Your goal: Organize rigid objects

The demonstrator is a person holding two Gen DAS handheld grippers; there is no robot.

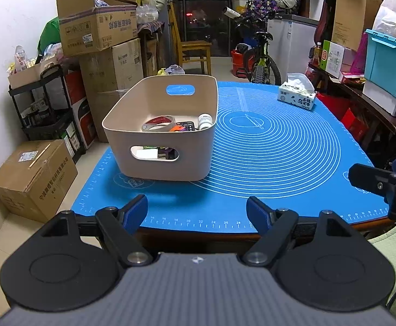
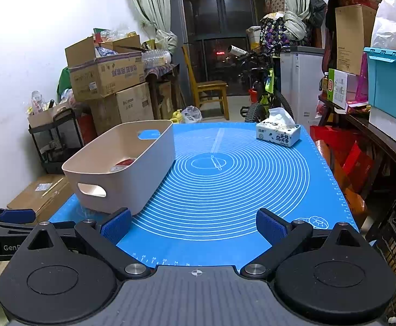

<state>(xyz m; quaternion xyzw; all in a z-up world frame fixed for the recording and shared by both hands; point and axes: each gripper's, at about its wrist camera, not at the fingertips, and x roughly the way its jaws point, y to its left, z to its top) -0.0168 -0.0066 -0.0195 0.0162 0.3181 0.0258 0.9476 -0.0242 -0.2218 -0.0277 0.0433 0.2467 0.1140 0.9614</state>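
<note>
Half the bin [image 1: 170, 160] contents hidden

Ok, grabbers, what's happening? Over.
Left gripper, right gripper open, empty. Beige bin holds tape roll, white bottle. Mat clear except tissue pack.

The bin [image 1: 160, 146] looks like smooth beige plastic with a soft matt sheen. Under it the mat [image 1: 279, 163] is a smooth, rubbery blue sheet printed with thin white lines. Inside the bin, the tape roll [image 1: 158, 123] has a glossy surface, and the small bottle [image 1: 205, 121] is white plastic. The tissue pack [image 1: 297, 96] is wrapped in shiny printed film with soft paper poking out. The gripper pads [image 2: 115, 225] look like rough blue fabric on matt black plastic arms with bright metal pins.
</note>
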